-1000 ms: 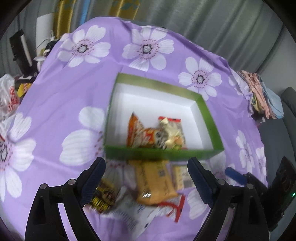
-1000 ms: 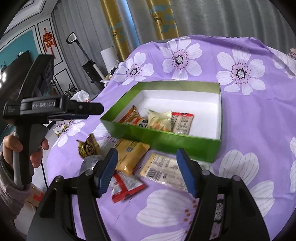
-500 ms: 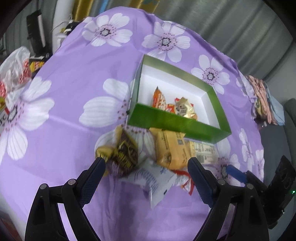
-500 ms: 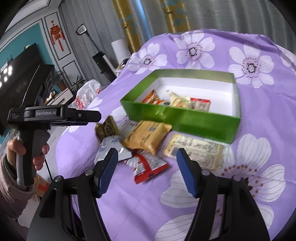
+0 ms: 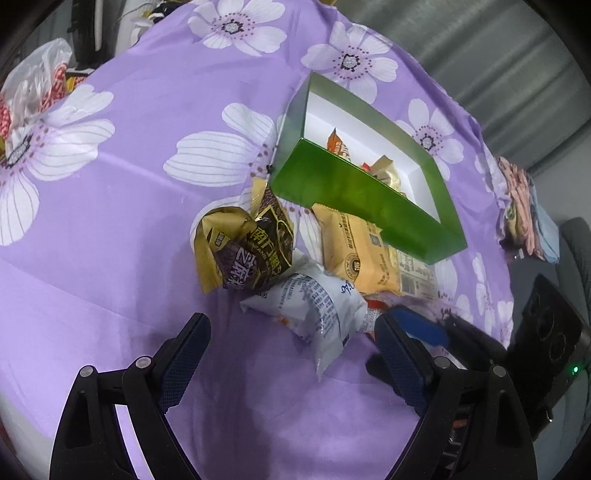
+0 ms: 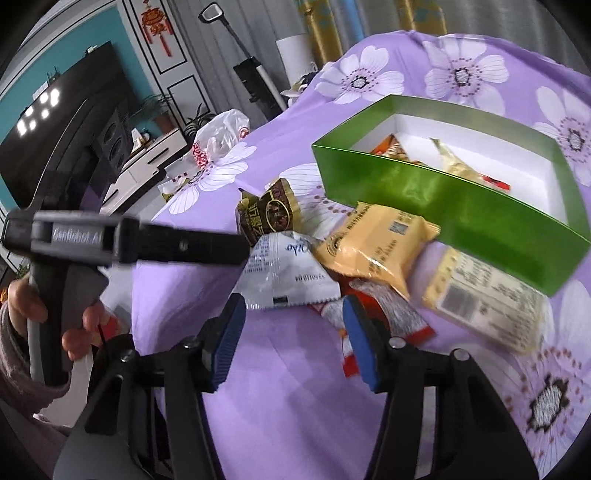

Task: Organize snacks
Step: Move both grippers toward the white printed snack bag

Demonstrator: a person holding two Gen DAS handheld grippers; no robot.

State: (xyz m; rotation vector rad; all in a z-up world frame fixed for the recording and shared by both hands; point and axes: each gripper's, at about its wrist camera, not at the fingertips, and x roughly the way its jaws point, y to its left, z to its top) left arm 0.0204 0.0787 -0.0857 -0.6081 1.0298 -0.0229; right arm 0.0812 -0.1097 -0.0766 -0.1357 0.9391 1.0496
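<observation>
Snack packets heaped on purple floral surface (image 5: 110, 229). White packet (image 5: 314, 306) just ahead of left claw (image 5: 291, 354), jaws wide, empty. Right claw (image 6: 291, 336) closing, unclenched, white packet's edge between pads. Green box (image 6: 436, 199) beyond, holding several snacks.

I see the table under a purple cloth (image 5: 155, 122) printed with big white flowers. Off its far edge a crumpled white plastic bag (image 6: 221, 133) with red print sits near a dark television (image 6: 70, 107) on a teal wall. A red knot ornament (image 6: 157, 26) hangs there; gold curtains (image 6: 417, 16) stand behind. Folded cloths (image 5: 524, 206) lie by the opposite edge.
</observation>
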